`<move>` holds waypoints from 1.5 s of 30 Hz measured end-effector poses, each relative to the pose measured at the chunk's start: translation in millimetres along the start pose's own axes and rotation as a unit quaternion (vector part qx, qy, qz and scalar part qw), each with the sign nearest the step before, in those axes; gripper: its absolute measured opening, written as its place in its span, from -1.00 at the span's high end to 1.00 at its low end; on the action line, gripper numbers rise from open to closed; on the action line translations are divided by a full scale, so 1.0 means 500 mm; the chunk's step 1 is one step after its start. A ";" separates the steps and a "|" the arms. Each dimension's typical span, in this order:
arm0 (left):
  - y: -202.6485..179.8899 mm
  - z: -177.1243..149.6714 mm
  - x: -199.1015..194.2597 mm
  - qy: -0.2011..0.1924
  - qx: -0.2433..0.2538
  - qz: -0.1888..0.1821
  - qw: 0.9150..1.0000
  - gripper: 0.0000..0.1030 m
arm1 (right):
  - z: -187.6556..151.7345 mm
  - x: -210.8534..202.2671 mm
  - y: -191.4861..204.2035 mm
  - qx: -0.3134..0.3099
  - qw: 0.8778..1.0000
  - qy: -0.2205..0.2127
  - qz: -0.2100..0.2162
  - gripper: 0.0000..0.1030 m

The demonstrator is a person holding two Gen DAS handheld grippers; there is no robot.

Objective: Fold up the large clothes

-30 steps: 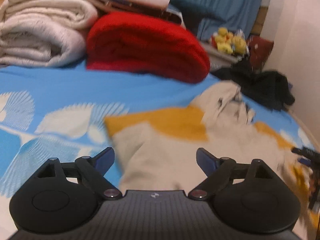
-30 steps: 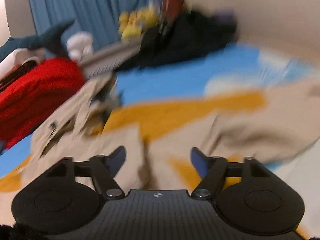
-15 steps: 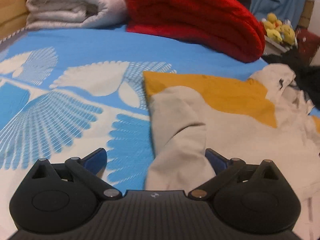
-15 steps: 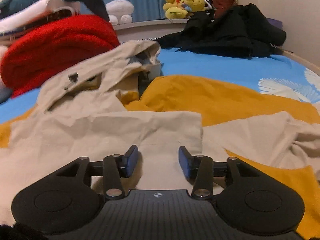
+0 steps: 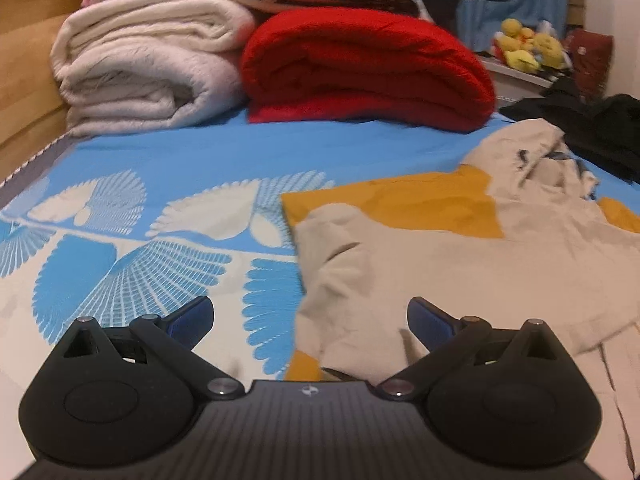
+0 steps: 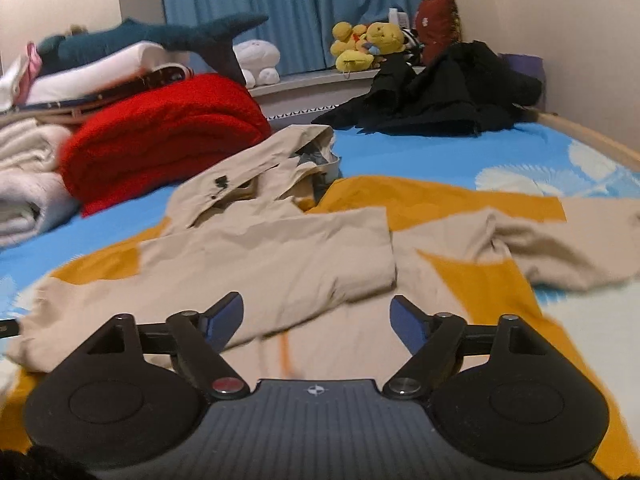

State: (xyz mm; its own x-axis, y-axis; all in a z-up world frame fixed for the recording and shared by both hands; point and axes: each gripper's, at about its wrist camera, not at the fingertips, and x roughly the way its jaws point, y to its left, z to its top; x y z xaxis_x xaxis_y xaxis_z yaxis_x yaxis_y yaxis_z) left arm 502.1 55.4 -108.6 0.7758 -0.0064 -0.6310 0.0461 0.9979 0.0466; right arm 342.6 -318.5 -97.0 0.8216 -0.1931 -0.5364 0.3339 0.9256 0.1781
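Note:
A beige and mustard hooded jacket [image 6: 280,252] lies spread on the blue patterned bed, its left sleeve folded across the body and its hood [image 6: 264,160] toward the far side. My right gripper [image 6: 318,316] hovers over the jacket's middle; its jaws are opening and the pads grip nothing. In the left wrist view the same jacket [image 5: 460,256] fills the right half. My left gripper [image 5: 310,316] stands wide open above the jacket's left edge and the sheet, holding nothing.
A red blanket [image 5: 360,68] and folded white blankets [image 5: 148,64] are stacked at the head of the bed by a wooden headboard [image 5: 24,80]. A black garment heap [image 6: 440,92] lies far right, with plush toys [image 6: 364,48] on the sill and a wall on the right.
The right gripper's jaws narrowed, then widened again as it drew back from the folded sleeve. The left gripper's view swung left, then pulled back, bringing the blanket stack into sight.

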 end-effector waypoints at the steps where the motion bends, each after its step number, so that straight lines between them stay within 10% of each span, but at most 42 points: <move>1: -0.004 -0.001 -0.008 -0.002 0.004 -0.005 1.000 -1.00 | -0.010 -0.017 0.004 0.002 1.000 0.002 0.002 -0.61; 6: -0.023 -0.012 -0.004 -0.005 0.023 -0.026 0.999 -1.00 | -0.001 -0.010 0.029 0.000 1.000 -0.004 -0.026 -0.63; 16: -0.007 -0.014 0.098 0.037 0.014 -0.019 0.999 -1.00 | 0.112 0.257 -0.003 0.067 0.987 0.013 -0.143 -0.63; 24: 0.006 -0.054 0.169 0.059 0.008 -0.016 0.998 -1.00 | 0.036 0.379 0.028 -0.030 0.986 0.075 -0.148 -0.68; 31: 0.055 -0.034 0.126 0.094 -0.034 -0.031 0.995 -1.00 | 0.052 0.257 -0.041 -0.013 0.989 0.100 -0.111 -0.70; 38: 0.032 0.001 -0.058 0.059 -0.017 0.009 0.998 -1.00 | 0.069 -0.046 -0.191 0.048 0.997 0.009 -0.067 -0.87; 45: -0.016 -0.049 -0.210 0.033 0.018 0.024 0.999 -1.00 | 0.039 -0.184 -0.446 0.226 0.969 -0.057 -0.081 -0.89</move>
State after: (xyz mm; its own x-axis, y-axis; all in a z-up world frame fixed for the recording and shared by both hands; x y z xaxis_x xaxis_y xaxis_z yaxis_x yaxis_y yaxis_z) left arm 404.7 49.5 -61.7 0.7351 0.0476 -0.6763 0.0328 0.9939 0.1056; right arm 201.5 -513.4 -71.3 0.7791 -0.3821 -0.4969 0.6091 0.6487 0.4562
